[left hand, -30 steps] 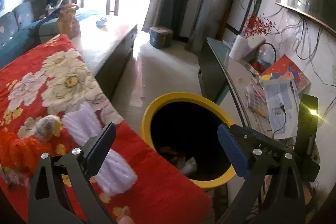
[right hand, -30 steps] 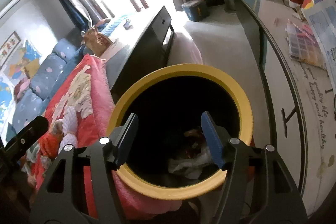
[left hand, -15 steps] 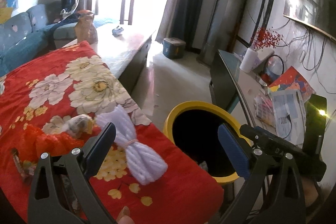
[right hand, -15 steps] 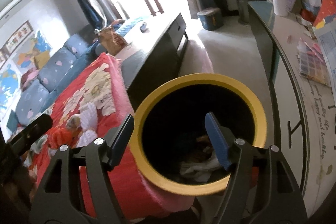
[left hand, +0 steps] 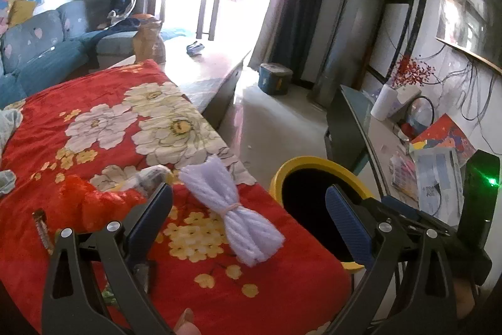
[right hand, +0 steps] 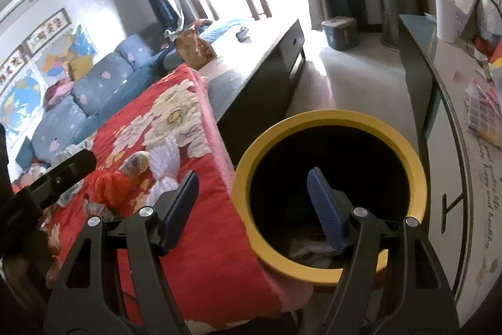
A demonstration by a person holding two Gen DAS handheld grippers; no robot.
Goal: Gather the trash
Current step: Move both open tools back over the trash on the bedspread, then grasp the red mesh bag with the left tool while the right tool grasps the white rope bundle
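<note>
A yellow-rimmed trash bin (left hand: 317, 163) (right hand: 326, 117) stands beside a table covered with a red flowered blanket (left hand: 103, 102) (right hand: 200, 240); crumpled waste (right hand: 309, 247) lies in its dark bottom. On the blanket lie a lavender yarn bundle (left hand: 233, 211) (right hand: 163, 160), a red crumpled wrapper (left hand: 91, 198) (right hand: 109, 187), a foil-like wad (left hand: 150, 175) (right hand: 136, 160) and a small candy wrapper (left hand: 40, 228). My left gripper (left hand: 248, 200) hangs open over the yarn bundle, holding nothing. My right gripper (right hand: 252, 178) is open and empty above the bin's left rim.
A dark low table (right hand: 266, 58) with a brown paper bag (left hand: 149, 40) stands behind the blanket, and a blue sofa (right hand: 81, 96) is at the left. A glass-topped desk (right hand: 451, 102) with papers and a paper roll runs along the right. A small teal box (left hand: 274, 77) sits on the floor.
Both grippers have drawn back and up from the bin. The left view has swung from the bin onto the blanket and the yarn bundle. The right jaws stand slightly wider.
</note>
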